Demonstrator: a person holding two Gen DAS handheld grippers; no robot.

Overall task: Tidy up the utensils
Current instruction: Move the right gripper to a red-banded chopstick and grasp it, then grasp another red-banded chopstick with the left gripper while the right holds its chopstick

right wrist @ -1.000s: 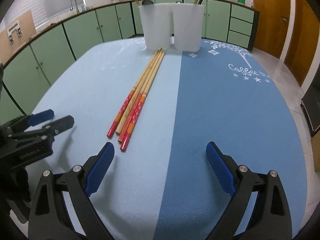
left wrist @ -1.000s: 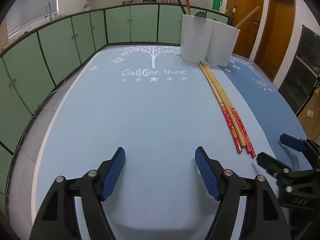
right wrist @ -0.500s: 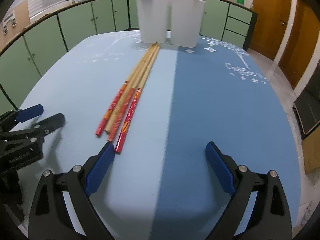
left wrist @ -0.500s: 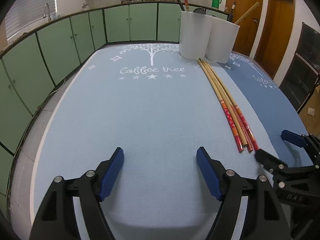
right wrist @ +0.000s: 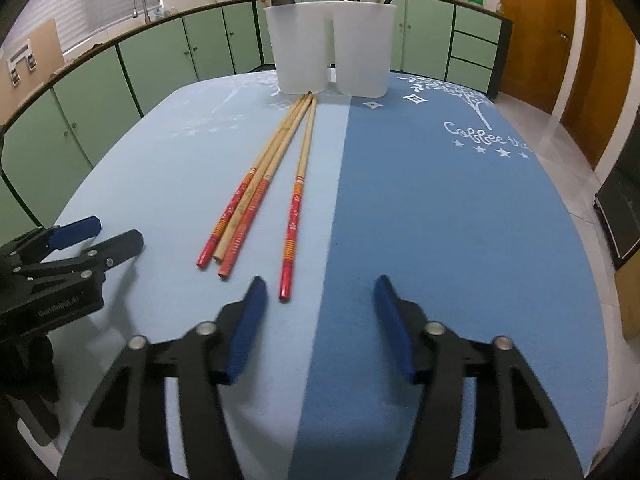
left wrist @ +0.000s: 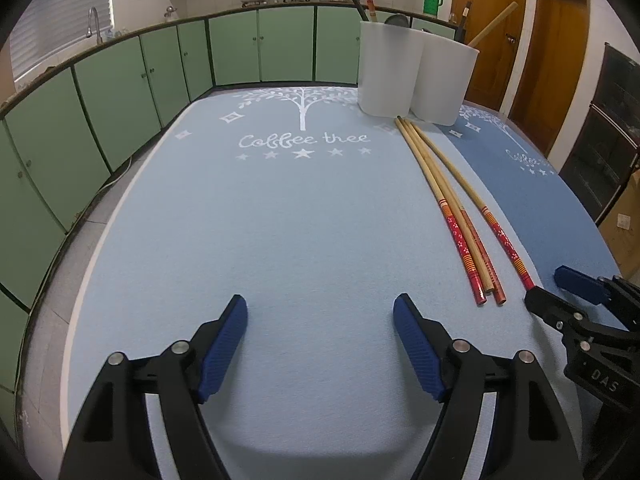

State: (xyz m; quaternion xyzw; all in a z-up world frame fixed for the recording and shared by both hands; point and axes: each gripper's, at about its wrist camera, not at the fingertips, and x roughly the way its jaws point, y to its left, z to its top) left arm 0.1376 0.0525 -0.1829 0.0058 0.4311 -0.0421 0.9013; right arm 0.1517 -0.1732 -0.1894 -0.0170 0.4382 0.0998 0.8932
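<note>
The left tool hung over the pale blue half of the cloth-covered tabletop, its blue pads spread wide with only bare cloth between them. White lettering reading "Coffee tree" and a printed tree lay on the cloth ahead of it.

To the right of that lettering lay four long chopsticks, wooden shafts with red and orange patterned ends pointing toward the tools. Three of them lay bunched together, touching along most of their length. The fourth chopstick lay just to the right of the bunch, apart at the red end and converging with the others at the far tips. All four sat on the pale blue side, close to the seam where the cloth turned darker blue.

At the far tips stood two white containers, side by side and touching, with utensil handles sticking up out of them.

The right tool hovered over the seam, its jaws closing and partly drawn in. Nothing was between the pads; the red end of the fourth chopstick lay just ahead of its left pad, not touching it as far as could be told. Green cabinets ran around the room behind.
</note>
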